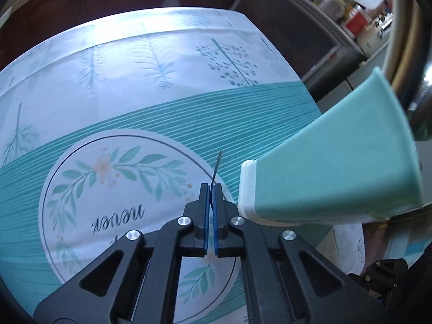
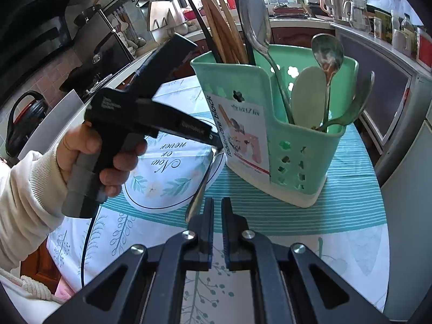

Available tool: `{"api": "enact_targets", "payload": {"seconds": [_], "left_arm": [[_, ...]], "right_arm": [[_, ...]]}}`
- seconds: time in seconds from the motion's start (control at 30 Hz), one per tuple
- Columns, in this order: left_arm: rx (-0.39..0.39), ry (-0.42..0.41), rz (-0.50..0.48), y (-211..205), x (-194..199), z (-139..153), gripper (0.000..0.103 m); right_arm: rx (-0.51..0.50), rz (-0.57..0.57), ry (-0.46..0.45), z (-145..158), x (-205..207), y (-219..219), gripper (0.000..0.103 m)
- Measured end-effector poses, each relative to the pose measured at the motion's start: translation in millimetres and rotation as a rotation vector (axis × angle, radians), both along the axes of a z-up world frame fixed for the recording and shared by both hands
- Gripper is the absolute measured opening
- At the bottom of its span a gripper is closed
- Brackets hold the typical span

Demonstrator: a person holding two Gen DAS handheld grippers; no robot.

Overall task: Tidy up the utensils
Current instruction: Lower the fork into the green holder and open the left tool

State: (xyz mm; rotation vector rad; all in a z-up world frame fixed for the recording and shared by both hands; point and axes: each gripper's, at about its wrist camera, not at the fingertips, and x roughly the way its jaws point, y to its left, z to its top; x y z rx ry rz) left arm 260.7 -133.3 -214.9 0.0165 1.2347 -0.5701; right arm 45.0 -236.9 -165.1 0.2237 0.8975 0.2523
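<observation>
My left gripper is shut on a metal spoon, seen edge-on as a thin handle rising from between the pads. In the right wrist view the same spoon hangs bowl-down from the left gripper, just left of the green utensil holder. The holder stands on the table and holds chopsticks in its back part and several spoons in front. My right gripper is almost shut with nothing between its fingers, low over the table, before the holder.
A tablecloth with teal stripes and a leaf wreath covers the table. A kitchen counter with jars runs on the right. A stove area and a black kettle stand on the left.
</observation>
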Motion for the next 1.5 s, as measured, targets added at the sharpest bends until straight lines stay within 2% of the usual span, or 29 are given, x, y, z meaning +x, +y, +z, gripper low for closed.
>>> {"api": "enact_targets", "payload": {"seconds": [0.2, 0.37, 0.6, 0.87, 1.03, 1.2, 1.5], "left_arm": [[-0.050, -0.057, 0.077, 22, -20, 25, 0.000], [-0.101, -0.201, 0.103, 33, -61, 74, 0.000], [-0.127, -0.434, 0.092, 38, -117, 153, 0.000], [-0.150, -0.600, 0.030, 33, -162, 246, 0.000], [-0.152, -0.680, -0.014, 10, -177, 289, 0.000], [-0.141, -0.706, -0.050, -24, -171, 295, 0.000], [-0.036, -0.766, -0.081, -73, -143, 253, 0.000]], "right_arm": [[0.008, -0.006, -0.003, 0, -1, -1, 0.005], [0.014, -0.003, -0.011, 4, -3, -2, 0.005], [0.024, 0.005, -0.044, 13, -11, -1, 0.005], [0.032, 0.006, -0.076, 22, -24, -2, 0.005], [0.044, -0.005, -0.090, 25, -31, -6, 0.005], [0.052, -0.016, -0.095, 26, -35, -12, 0.005], [0.054, -0.038, -0.109, 28, -39, -23, 0.005]]}}
